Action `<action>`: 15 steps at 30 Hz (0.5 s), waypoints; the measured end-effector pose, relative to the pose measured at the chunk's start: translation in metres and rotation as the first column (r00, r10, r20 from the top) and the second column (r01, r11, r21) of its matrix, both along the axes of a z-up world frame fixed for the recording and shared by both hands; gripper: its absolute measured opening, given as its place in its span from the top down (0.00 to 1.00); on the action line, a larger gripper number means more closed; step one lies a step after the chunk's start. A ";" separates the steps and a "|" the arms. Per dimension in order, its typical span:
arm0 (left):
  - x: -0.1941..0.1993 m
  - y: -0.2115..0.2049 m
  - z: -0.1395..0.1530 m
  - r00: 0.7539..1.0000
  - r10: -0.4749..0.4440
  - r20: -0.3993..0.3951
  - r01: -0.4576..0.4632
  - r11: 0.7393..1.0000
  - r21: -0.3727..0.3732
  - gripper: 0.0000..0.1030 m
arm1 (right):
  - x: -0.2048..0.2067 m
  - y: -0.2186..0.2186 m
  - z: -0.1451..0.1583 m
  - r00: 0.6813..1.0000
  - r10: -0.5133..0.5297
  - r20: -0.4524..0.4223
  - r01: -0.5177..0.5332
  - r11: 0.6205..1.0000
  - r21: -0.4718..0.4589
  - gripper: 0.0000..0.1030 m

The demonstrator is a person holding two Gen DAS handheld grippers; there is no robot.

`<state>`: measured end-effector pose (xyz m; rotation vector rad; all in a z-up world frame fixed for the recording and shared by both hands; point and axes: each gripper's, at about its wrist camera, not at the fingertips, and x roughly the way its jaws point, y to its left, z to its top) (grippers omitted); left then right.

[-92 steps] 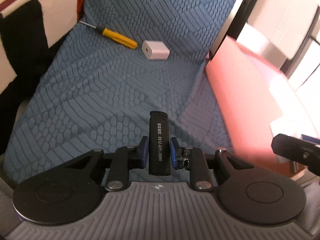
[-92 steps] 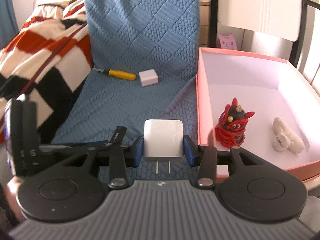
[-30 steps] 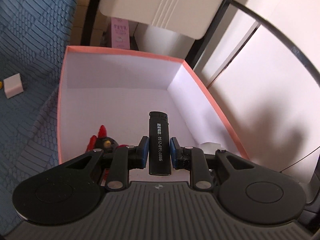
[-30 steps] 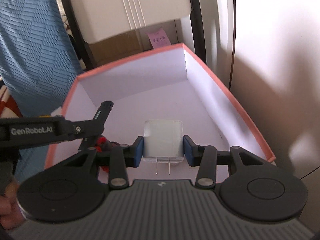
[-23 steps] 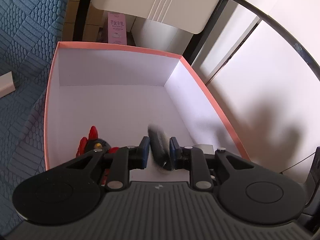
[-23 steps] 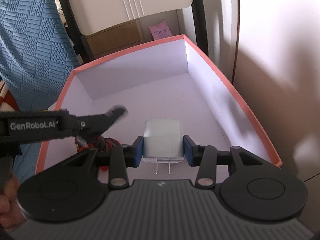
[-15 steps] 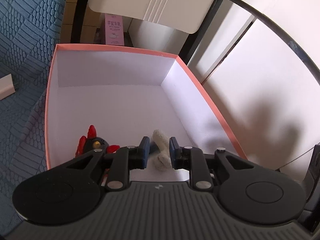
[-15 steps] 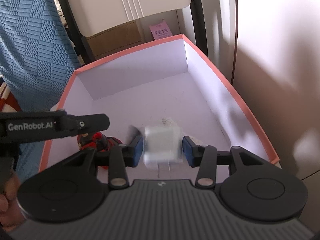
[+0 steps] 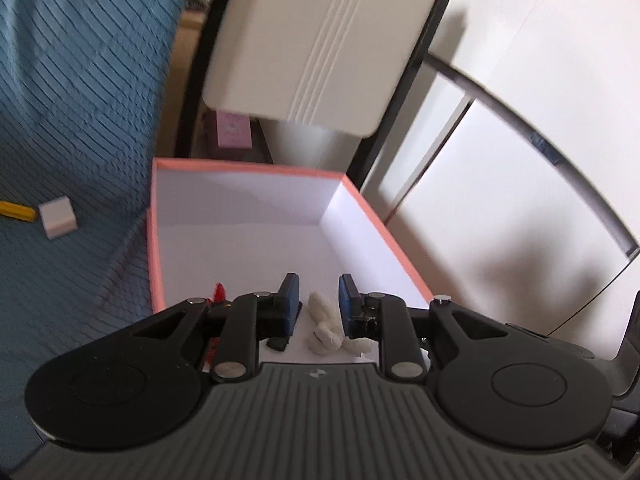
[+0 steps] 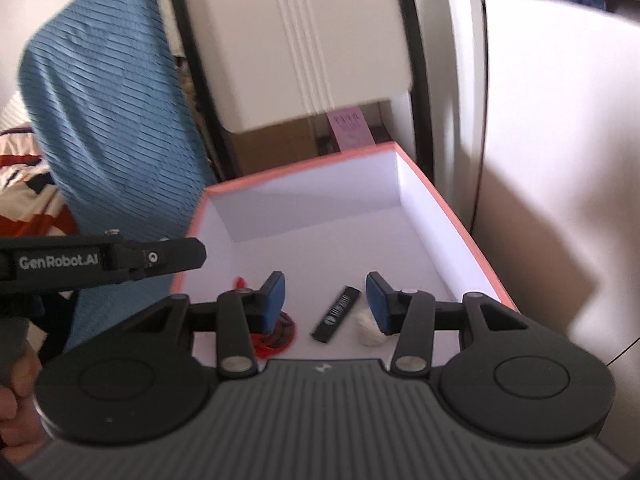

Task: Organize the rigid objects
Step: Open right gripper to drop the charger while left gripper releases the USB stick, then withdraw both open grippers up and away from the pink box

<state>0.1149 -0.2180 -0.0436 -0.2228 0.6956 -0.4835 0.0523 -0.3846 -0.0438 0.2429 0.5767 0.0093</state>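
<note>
Both tongs are hanging over the near end of the pink box (image 10: pixel 456 216), and both are standing spread with nothing between their pads. The right gripper (image 10: pixel 325 300) is showing a wide gap, and through that gap the black lighter (image 10: pixel 336 314) is lying flat on the white floor of the box, slanting from near left to far right — apart from either pad. Just right of the lighter, a white fluffy thing (image 10: pixel 370 330) is sitting half hidden behind the right pad, and a red figure (image 10: pixel 276 336) is peeking out behind the left pad.

The left gripper (image 9: pixel 319 300) is likewise gaping; between its pads the white fluffy thing (image 9: pixel 326 326) is lying on the box floor (image 9: pixel 240 248), with a dark end of the lighter (image 9: pixel 278 345) showing just under the left pad. Out on the blue cloth (image 9: pixel 60 280) beside the box, a white cube (image 9: pixel 58 217) and a yellow handle (image 9: pixel 16 211) are lying close together — well apart from both tongs.
</note>
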 end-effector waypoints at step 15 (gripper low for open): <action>-0.070 0.087 0.034 0.990 0.110 0.082 -0.108 0.994 -0.030 0.75 | -0.061 0.068 0.040 0.989 0.105 0.106 -0.101 0.994 -0.036 0.53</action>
